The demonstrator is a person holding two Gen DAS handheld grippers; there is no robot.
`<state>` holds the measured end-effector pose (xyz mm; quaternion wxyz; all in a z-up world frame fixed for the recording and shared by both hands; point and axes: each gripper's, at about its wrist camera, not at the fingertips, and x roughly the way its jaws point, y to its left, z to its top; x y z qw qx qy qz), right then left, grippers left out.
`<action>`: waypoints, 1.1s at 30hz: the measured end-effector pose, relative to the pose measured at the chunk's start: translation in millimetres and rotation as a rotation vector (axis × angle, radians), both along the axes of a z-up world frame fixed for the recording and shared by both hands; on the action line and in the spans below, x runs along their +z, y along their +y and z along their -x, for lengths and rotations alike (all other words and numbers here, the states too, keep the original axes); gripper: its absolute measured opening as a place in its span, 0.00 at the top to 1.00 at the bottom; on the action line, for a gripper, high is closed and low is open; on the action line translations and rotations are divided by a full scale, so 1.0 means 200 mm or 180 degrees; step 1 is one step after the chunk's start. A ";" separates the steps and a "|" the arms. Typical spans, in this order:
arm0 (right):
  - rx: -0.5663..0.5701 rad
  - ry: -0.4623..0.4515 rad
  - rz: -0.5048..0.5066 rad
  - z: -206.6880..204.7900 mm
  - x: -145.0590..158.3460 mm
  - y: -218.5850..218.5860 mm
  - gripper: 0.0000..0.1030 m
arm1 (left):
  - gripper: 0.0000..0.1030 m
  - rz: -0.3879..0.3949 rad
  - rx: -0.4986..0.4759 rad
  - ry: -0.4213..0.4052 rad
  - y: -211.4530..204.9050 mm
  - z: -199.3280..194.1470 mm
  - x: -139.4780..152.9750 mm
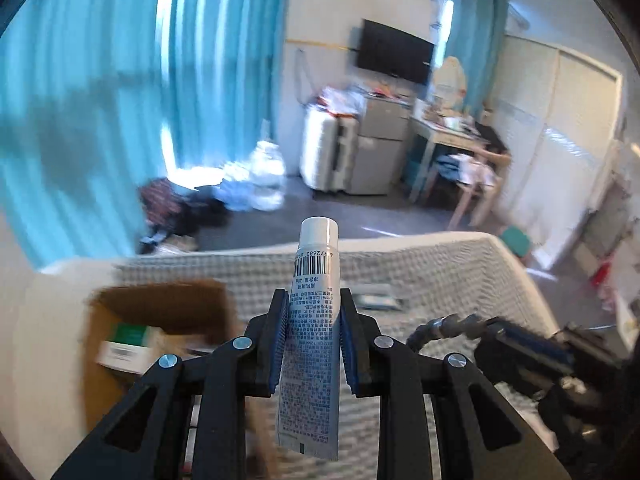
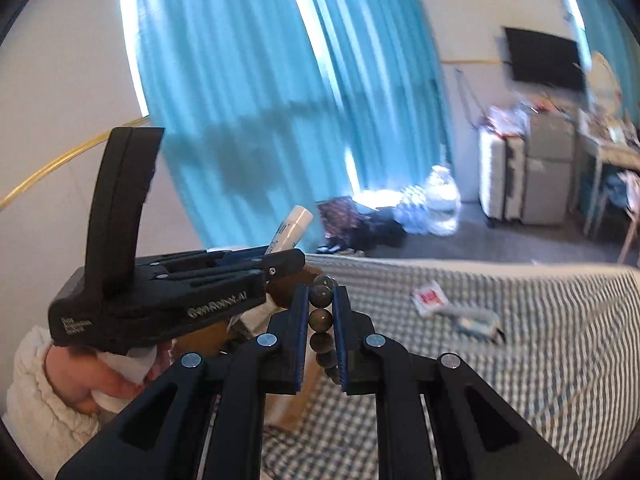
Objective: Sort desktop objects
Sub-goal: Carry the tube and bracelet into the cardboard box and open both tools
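Blue pads line the left hand-held gripper (image 1: 314, 342), and they press on both sides of a grey-white printed tube (image 1: 312, 344) that stands upright between them, its white cap above the fingertips and its crimped end hanging below them. Its barcode sits just clear of the pads. Lower left of that tube, an open cardboard box (image 1: 120, 328) holds a green-and-white carton (image 1: 128, 346). To the right in the same view, the right hand-held gripper (image 1: 520, 344) carries a string of dark beads.

From the right wrist, the right hand-held gripper (image 2: 322, 332) is narrowed onto that dark bead bracelet (image 2: 321, 318), whose beads run in a line between the blue pads and past the tips. Just beyond, to the left, the left one appears side-on with the tube's cap poking up.

Both are raised over a checked bed cover (image 2: 520, 340), where a small red-and-white packet (image 2: 430, 298) lies beside a blurred flat item. Turquoise curtains (image 2: 248, 100) hang beyond the bed.
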<state>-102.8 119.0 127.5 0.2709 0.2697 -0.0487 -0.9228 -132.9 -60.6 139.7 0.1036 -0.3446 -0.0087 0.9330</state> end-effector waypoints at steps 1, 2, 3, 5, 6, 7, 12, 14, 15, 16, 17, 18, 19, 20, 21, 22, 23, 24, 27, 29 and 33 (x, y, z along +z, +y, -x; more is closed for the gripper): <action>0.0068 0.0011 -0.0014 0.01 0.01 -0.06 0.89 | 0.76 -0.0001 0.0054 -0.0013 -0.06 0.01 0.00; 0.0136 0.0019 -0.0025 0.02 0.02 -0.11 0.89 | 0.76 -0.0019 0.0145 -0.0008 -0.14 0.00 -0.01; 0.0197 0.0024 -0.0041 0.04 0.02 -0.17 0.89 | 0.76 -0.0030 0.0196 -0.0025 -0.20 0.00 -0.02; 0.0322 -0.0002 -0.0101 0.06 0.00 -0.29 0.89 | 0.76 -0.0085 0.0334 -0.0092 -0.34 0.00 -0.09; 0.0388 -0.0026 -0.0123 0.08 -0.02 -0.36 0.89 | 0.76 -0.0117 0.0383 -0.0125 -0.40 0.00 -0.13; 0.0454 -0.0071 -0.0147 0.10 -0.05 -0.42 0.89 | 0.76 -0.0149 0.0448 -0.0167 -0.47 0.01 -0.17; 0.0618 -0.0270 -0.0292 0.26 -0.21 -0.67 0.89 | 0.76 -0.0243 0.0779 -0.0381 -0.76 -0.01 -0.40; 0.0643 -0.0355 -0.0335 0.33 -0.27 -0.76 0.89 | 0.76 -0.0257 0.0854 -0.0495 -0.84 -0.01 -0.51; 0.0641 -0.0425 -0.0347 0.39 -0.31 -0.80 0.89 | 0.76 -0.0274 0.0864 -0.0548 -0.86 -0.01 -0.55; 0.0644 -0.0491 -0.0348 0.44 -0.35 -0.84 0.89 | 0.76 -0.0296 0.0859 -0.0609 -0.89 -0.02 -0.59; 0.0640 -0.0534 -0.0346 0.48 -0.37 -0.86 0.89 | 0.76 -0.0320 0.0879 -0.0669 -0.91 -0.01 -0.64; 0.0622 -0.0584 -0.0344 0.54 -0.41 -0.90 0.89 | 0.76 -0.0336 0.0892 -0.0731 -0.93 0.00 -0.68; 0.0613 -0.0636 -0.0357 0.58 -0.44 -0.93 0.89 | 0.76 -0.0340 0.0882 -0.0770 -0.93 0.01 -0.71; 0.0599 -0.0669 -0.0369 0.62 -0.48 -0.95 0.89 | 0.76 -0.0328 0.0866 -0.0815 -0.94 0.02 -0.74; 0.0590 -0.0696 -0.0375 0.65 -0.50 -0.97 0.89 | 0.76 -0.0306 0.0864 -0.0834 -0.94 0.03 -0.76; 0.0586 -0.0731 -0.0374 0.68 -0.52 -0.99 0.89 | 0.76 -0.0276 0.0849 -0.0851 -0.94 0.04 -0.79; 0.0571 -0.0780 -0.0364 0.72 -0.54 -1.00 0.89 | 0.74 -0.0223 0.0837 -0.0841 -0.94 0.05 -0.81; 0.0533 -0.0840 -0.0342 0.75 -0.56 -1.00 0.88 | 0.63 -0.0176 0.0828 -0.0822 -0.93 0.05 -0.81; 0.0416 -0.0837 -0.0178 0.79 -0.54 -0.96 0.66 | 0.06 -0.0016 0.0778 -0.0715 -0.90 0.05 -0.81; 0.0347 -0.0798 -0.0150 0.79 -0.51 -0.93 0.54 | 0.06 0.0046 0.0799 -0.0661 -0.88 0.05 -0.80; 0.0156 -0.0669 -0.0174 0.74 -0.44 -0.81 0.53 | 0.06 0.0056 0.0829 -0.0711 -0.87 0.04 -0.79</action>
